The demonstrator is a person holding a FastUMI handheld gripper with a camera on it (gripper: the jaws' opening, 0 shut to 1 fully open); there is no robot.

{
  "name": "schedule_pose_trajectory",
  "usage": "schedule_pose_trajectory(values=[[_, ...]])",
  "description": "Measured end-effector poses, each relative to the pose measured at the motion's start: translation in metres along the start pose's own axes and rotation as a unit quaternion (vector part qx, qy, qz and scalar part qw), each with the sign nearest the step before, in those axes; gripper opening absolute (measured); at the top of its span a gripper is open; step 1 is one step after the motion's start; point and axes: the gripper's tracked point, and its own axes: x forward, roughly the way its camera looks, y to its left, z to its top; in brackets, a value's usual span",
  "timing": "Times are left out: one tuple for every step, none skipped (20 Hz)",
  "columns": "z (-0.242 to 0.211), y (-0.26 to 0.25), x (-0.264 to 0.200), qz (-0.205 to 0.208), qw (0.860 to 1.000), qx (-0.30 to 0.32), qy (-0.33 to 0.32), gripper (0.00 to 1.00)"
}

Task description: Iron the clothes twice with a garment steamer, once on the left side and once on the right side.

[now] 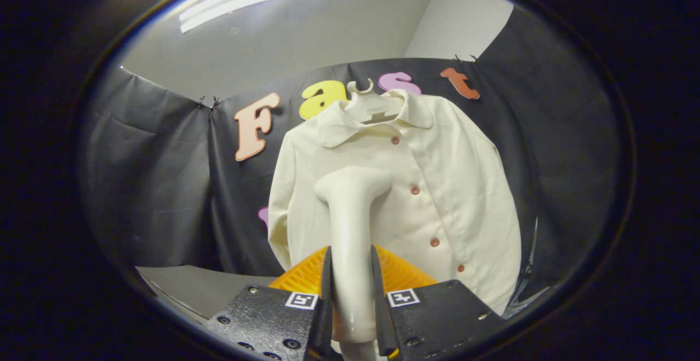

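Nearest to us, we had the gripper (351, 290) clamped on the glossy cream plastic handle of the garment steamer (350, 240), both fingers (326, 290) pressing its sides, barely apart. Its head (354, 183) rose beyond the fingers, up against the left half of the cream long-sleeved shirt with reddish buttons (437, 186), about chest height; contact we couldn't confirm. Farther back, the shirt hung on a pale hanger (363, 90) against the black cloth wall (153, 175). We judged the left pass underway, the right side yet untouched by any sign.
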Motion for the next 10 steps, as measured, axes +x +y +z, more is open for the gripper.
schedule_pose_trajectory(values=[[-0.004, -0.001, -0.003, 0.000, 1.000, -0.001, 0.002, 0.32], [-0.008, -0.002, -0.006, 0.001, 1.000, 0.000, 0.004, 0.32], [-0.013, -0.003, -0.008, 0.002, 1.000, 0.000, 0.008, 0.32], [-0.017, -0.004, -0.010, 0.002, 1.000, 0.001, 0.009, 0.32], [-0.021, -0.005, -0.012, 0.002, 1.000, 0.003, 0.012, 0.32], [-0.027, -0.006, -0.015, 0.003, 1.000, 0.005, 0.015, 0.32], [-0.031, -0.008, -0.018, 0.003, 1.000, 0.008, 0.017, 0.32], [-0.037, -0.010, -0.021, 0.004, 1.000, 0.013, 0.020, 0.32], [-0.043, -0.012, -0.023, 0.004, 1.000, 0.017, 0.023, 0.32], [-0.049, -0.013, -0.025, 0.004, 0.999, 0.020, 0.026, 0.32]])
